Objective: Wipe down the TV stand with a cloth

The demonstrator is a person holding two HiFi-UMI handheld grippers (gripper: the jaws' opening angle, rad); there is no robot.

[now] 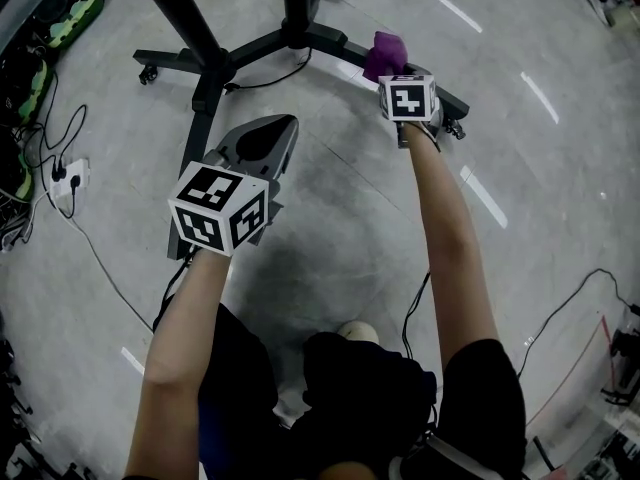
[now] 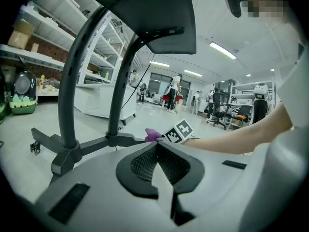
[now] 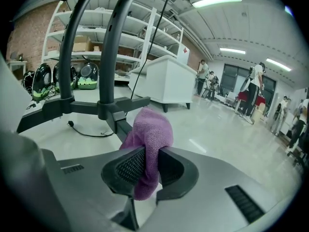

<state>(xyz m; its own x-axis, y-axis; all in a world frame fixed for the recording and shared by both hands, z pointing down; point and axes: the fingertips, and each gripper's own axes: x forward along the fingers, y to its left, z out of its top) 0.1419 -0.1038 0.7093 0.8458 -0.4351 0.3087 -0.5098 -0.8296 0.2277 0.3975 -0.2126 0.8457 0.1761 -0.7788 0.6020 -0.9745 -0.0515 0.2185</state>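
A: Purple cloth (image 3: 147, 139), where is it?

B: Pinched in the right gripper's (image 3: 146, 164) closed jaws, over the TV stand's (image 1: 330, 40) far right leg. Soft and light, I'd judge; gripped mid-fold, a wad sticks out to rub with.

A: Left gripper (image 2: 155, 148)?

B: Jaws together, empty, nearer and left.

A: Surroundings?

B: Dark rigid base, pale glossy floor (image 1: 350, 228), shelving (image 3: 91, 37) far off.
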